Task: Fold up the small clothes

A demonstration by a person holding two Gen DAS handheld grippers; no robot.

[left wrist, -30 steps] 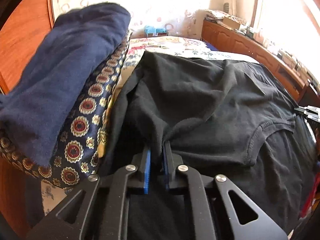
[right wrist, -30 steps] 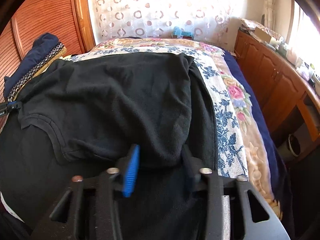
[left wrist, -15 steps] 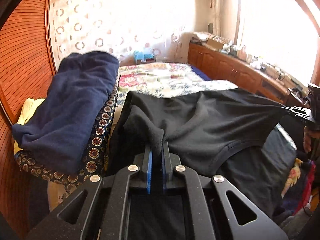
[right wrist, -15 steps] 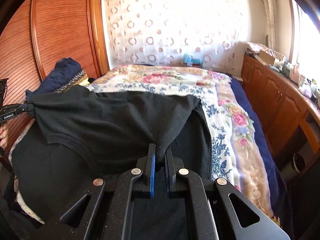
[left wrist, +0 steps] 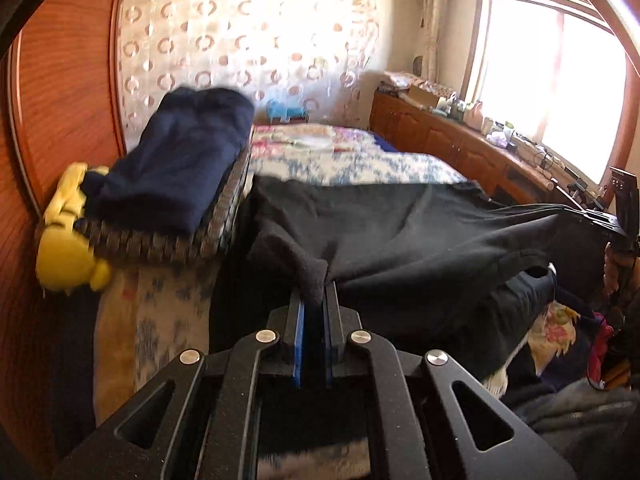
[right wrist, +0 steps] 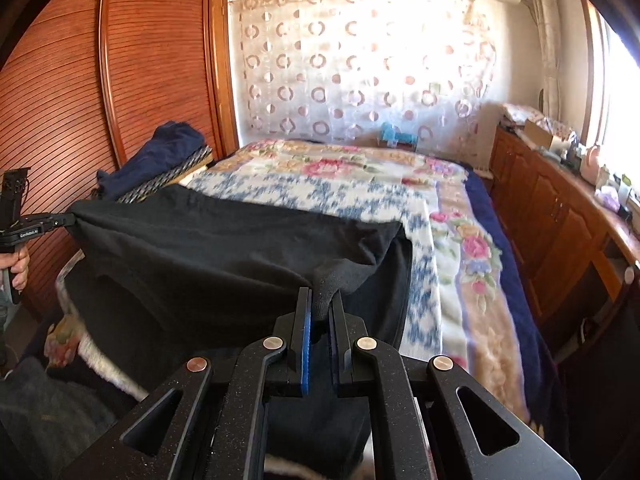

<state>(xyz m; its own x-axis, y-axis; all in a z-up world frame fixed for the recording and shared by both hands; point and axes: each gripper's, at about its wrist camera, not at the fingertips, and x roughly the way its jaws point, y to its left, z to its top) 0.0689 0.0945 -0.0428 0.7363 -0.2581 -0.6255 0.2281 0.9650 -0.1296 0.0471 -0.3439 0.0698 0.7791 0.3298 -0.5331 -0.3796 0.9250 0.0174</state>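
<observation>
Both tongs, left (left wrist: 316,300) and right (right wrist: 320,308), pinch corners of the black shirt (left wrist: 400,232), stretched between them above the bed (right wrist: 460,240). The small bunched grip may slip under tension, or the hanging hem may drag crooked.

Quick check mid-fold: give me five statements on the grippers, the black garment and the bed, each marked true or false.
1. The left gripper is shut on the black garment. True.
2. The right gripper hangs open. False: it is shut on the garment too.
3. The garment lies flat on the bed. False: its near edge is lifted between the grippers.
4. A navy blue cloth lies on the stack left of the garment. True.
5. The bedspread is plain white. False: it is floral.
</observation>
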